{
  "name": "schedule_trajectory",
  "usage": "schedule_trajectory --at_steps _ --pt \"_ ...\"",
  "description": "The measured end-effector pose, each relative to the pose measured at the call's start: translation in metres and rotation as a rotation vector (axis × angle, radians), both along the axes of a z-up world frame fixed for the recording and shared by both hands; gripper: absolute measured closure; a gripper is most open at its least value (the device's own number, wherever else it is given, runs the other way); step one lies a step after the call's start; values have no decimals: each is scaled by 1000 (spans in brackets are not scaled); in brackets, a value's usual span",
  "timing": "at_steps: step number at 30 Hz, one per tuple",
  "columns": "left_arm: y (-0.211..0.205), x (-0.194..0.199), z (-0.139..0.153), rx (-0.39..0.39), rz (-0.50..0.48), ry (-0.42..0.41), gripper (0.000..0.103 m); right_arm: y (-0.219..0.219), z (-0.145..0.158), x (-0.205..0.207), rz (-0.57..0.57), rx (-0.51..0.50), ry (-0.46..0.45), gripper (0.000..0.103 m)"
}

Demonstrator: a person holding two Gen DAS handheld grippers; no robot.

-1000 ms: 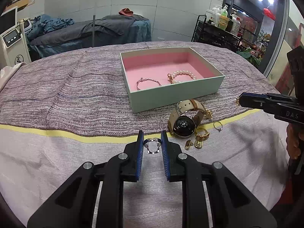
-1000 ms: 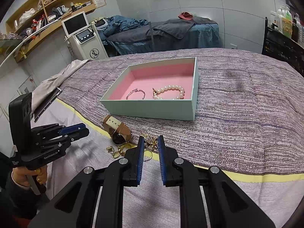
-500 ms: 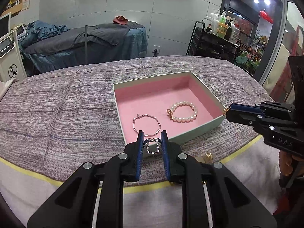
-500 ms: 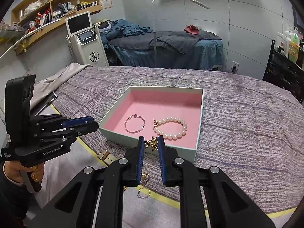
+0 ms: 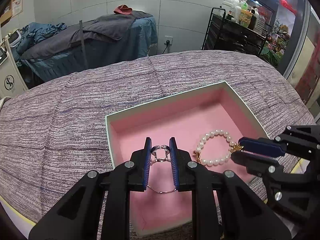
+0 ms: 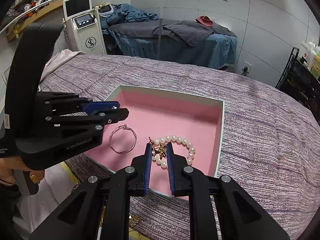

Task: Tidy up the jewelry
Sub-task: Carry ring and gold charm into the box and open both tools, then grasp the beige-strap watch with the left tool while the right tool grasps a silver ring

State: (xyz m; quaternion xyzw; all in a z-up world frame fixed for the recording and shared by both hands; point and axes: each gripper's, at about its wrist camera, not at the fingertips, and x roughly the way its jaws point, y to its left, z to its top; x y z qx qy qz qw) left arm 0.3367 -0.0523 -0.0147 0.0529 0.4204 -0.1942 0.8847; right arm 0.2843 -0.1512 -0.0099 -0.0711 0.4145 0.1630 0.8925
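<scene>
Left wrist view, L tongs [image 5: 160,150] clenched on silver ring [image 5: 160,153], upright, R tongs [image 6: 158,151] gripping gold charm [image 6: 160,151] over box [image 5: 180,98]

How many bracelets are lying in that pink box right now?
2. A pearl bracelet lies toward the box's right side, and a thin wire bangle lies to its left. The grippers cover part of the floor, so something small could be hidden.
</scene>
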Motion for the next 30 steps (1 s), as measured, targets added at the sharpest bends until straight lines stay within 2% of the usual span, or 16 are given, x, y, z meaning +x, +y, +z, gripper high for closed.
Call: schedule_trajectory --at_steps 5,12,14,16,17,18,20,25,28,30 --pt "-11 11 -7 15 -7 14 84 4 -8 4 3 -21 11 89" --pt "-8 13 -12 -11 8 25 82 5 -13 3 3 -56 0 89" --pt "-7 11 -10 -19 10 18 74 4 -15 2 3 -52 2 88" --pt "-6 8 -6 -20 16 -8 50 3 -16 0 0 -51 -2 88" --pt "-5 6 -3 -22 20 -26 45 2 -15 -1 -1 -45 -7 87" --pt "-4 4 0 -25 22 -42 40 2 -14 -2 -1 -38 -11 84" --pt "-3 0 7 -34 19 -62 38 1 -10 -6 -3 -26 -29 78" --pt "7 -16 28 -53 47 -140 17 -3 4 -21 -19 -33 -104 48" --pt "20 -31 37 -78 76 -179 11 -7 8 -29 -54 -47 -118 35" --pt "29 -42 39 -100 88 -190 9 -13 11 -37 -80 -31 -122 30"
